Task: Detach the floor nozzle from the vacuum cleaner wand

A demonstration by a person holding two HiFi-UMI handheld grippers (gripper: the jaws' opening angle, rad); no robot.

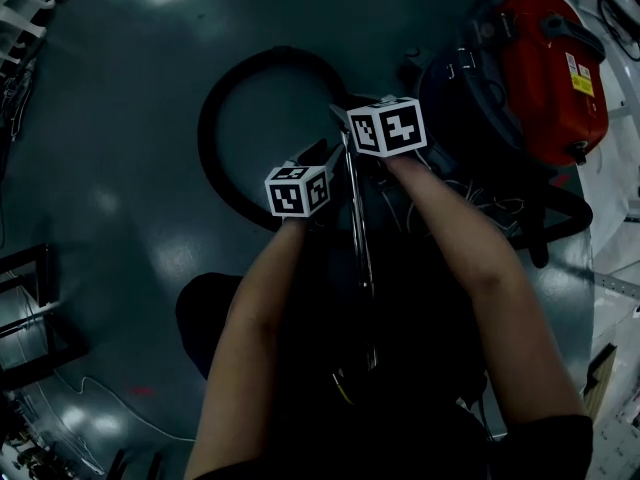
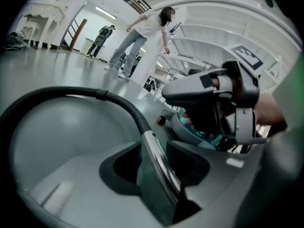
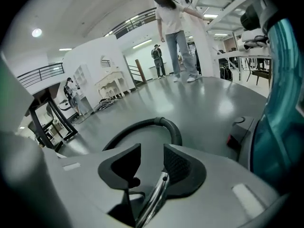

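Between the jaws of the left gripper [image 2: 154, 164], which stand well apart, the chrome wand [image 2: 162, 170] runs up and away to the cuff of the black hose [image 2: 71, 93]. The pads do not pinch the wand. It lies close along the right-hand jaw, and I cannot tell whether it brushes that pad. Beyond these jaws the hose arcs off to the left over the grey floor [image 2: 52, 146]. The right gripper [image 3: 152, 161] is open about as wide. The wand rises from below into the gap between its jaws and ends beside the right-hand pad, with nothing clamped on it. Past these jaws the hose curls in a loop, and off to their right stands the vacuum cleaner body [image 1: 550, 68], red and dark from above. In the head view the two sets of jaws sit near each other on the upper part of the wand, the right ones a little further up it, with the person's forearms [image 1: 470, 258] behind them. Back from both jaws, toward the person, the wand drops into a dark patch. The floor nozzle may be there, but it is too dim to make out.
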